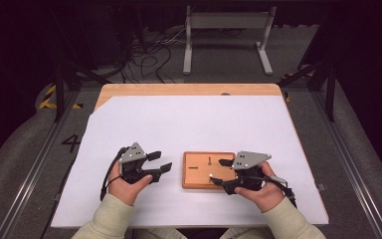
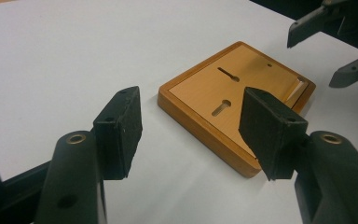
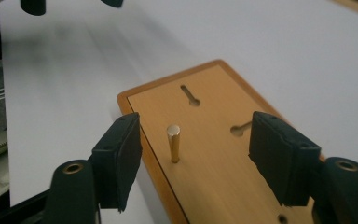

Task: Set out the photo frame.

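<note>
Right gripper [image 3: 193, 163] gapes wide around upright brass pin [image 3: 173, 143] on wooden board [image 3: 223, 154], ungrasped; left gripper [image 2: 191, 135] open, empty, aside; pin work apparently pending.

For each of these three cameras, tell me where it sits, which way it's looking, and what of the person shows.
High view: above the person's side, looking forward and down on the white-covered table; both sleeved forearms, the left gripper and the right gripper show.
Left gripper view: rides that gripper, facing the wooden board across the table; its open black jaws show, the other gripper beyond.
Right gripper view: rides that gripper, looking over the board at an upright brass pin between its open jaws.
Shared: all three show the board's keyhole slots.
</note>
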